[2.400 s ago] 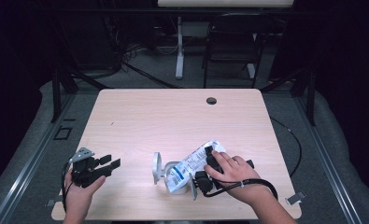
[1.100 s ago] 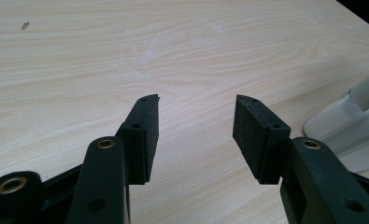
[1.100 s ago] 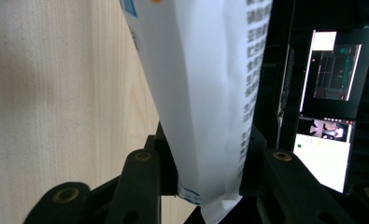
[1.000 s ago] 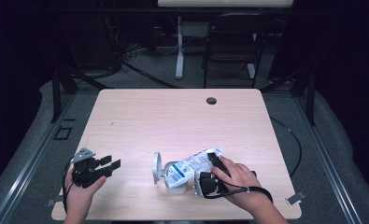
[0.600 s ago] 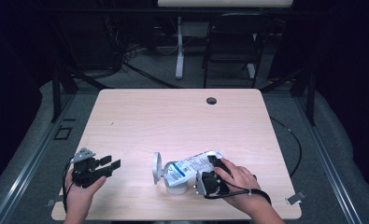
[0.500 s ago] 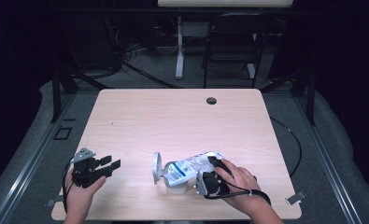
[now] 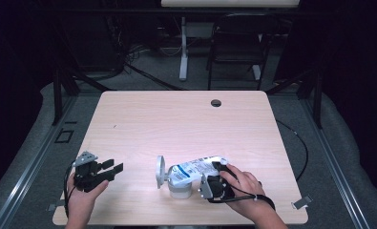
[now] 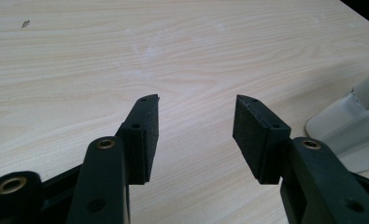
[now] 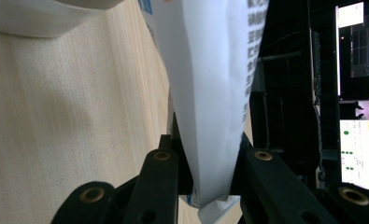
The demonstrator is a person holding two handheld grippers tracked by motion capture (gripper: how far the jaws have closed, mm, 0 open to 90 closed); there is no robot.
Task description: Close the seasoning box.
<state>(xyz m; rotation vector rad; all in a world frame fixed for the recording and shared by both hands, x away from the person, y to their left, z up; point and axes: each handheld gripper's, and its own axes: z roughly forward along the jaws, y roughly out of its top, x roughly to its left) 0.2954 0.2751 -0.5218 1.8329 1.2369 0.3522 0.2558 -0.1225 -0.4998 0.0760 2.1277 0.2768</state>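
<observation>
Right gripper (image 7: pixel 214 183): lower middle of the high view, turned on its side; in the right gripper view its jaws are clamped on the bottom end of the pouch (image 9: pixel 210 93), which rises up the centre of that frame

Pouch (image 7: pixel 195 170): white with blue print, lying tipped toward the left of the frame, its mouth end over the white cup (image 7: pixel 180 187); the opening itself is hidden, so I cannot tell whether anything is coming out

White cup: low centre of the high view, standing on the table (image 7: pixel 176 124) right under the pouch; its inside is covered from above, contents cannot be told

White lid (image 7: pixel 160 171): a round disc standing on edge just left of the cup, judged to be its hinged or removed cover

Left gripper (image 7: pixel 110 170): lower left of the high view, jaws spread wide and empty, above bare wood in the left gripper view (image 8: pixel 196 126), the pale lid edge at that frame's right border

Step in hand: looks like emptying the pouch into the cup

Doing it well: keep the pinch at the closed end, raise that end gradually so the mouth stays over the rim; the idle left gripper could steady the cup, since a light cup may tip
</observation>
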